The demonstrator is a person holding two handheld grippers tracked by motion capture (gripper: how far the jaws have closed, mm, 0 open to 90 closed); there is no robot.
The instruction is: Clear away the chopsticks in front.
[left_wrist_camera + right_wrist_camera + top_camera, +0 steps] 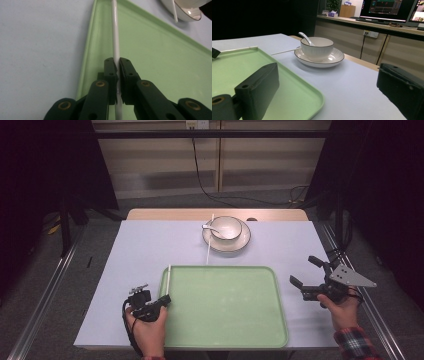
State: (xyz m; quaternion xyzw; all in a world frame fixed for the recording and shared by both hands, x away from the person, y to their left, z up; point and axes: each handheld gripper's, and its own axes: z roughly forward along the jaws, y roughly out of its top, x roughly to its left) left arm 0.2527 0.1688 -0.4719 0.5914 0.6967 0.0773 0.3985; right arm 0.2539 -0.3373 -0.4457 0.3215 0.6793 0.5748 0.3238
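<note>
A thin white chopstick (pixel 115 37) runs along the left rim of the green tray (pixel 225 330), and my left gripper (pixel 117 61) is shut on its near end. From above, that gripper (pixel 162 301) sits at the tray's front left corner, with the chopstick (pixel 169 277) pointing away from it. A second white chopstick (pixel 208 247) lies on the table between the tray and the plate (pixel 240 245). My right gripper (pixel 307 272) hovers right of the tray, open, with nothing between its jaws. A white bowl (pixel 317 48) with a spoon (pixel 305 38) stands on that plate (pixel 334 60).
The table is covered with a pale blue-grey sheet (pixel 140 250); a wooden strip (pixel 165 214) shows along its far edge. Cables trail on the floor behind the table. Monitors on a counter (pixel 387 10) stand in the background of the right gripper view.
</note>
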